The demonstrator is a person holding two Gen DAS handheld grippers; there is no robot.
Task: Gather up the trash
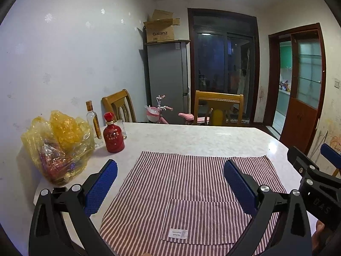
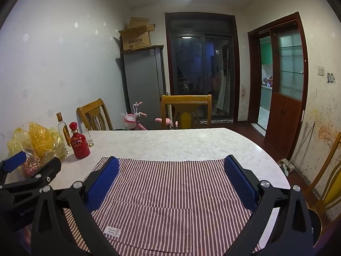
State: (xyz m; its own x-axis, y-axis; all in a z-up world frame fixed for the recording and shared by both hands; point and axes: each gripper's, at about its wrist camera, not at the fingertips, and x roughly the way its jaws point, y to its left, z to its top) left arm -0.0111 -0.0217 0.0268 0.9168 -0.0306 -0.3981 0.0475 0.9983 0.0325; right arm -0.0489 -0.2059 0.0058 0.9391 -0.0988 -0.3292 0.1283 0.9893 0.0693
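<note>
Trash here seems to be the yellow plastic bag (image 1: 57,147), crumpled and bulging with colourful wrappers, which sits at the left edge of the pale marble table (image 1: 191,138) in the left wrist view and at the far left of the frame in the right wrist view, against the white wall. Just right of the bag stand a clear bottle with a gold label (image 1: 93,123), a squat red bottle (image 1: 113,134) and a small drinking glass (image 1: 122,129), all upright and close together. A red-and-white striped cloth (image 1: 191,192) with a sewn pocket and a small white tag lies flat on the table in the lower centre of both views. The left gripper (image 1: 170,189) hovers above the cloth with its blue-padded tongs spread wide and nothing between them; the right gripper (image 2: 171,187) does likewise, spread and empty, above the same cloth. Each gripper shows at the edge of the other's view, the right one at the lower right of the left wrist frame. Behind the table stand two wooden chairs (image 1: 219,108), a pink child's bike (image 1: 162,113), a grey fridge (image 1: 167,81) topped with a cardboard box (image 1: 161,29), and a dark sliding door (image 1: 223,64).
</note>
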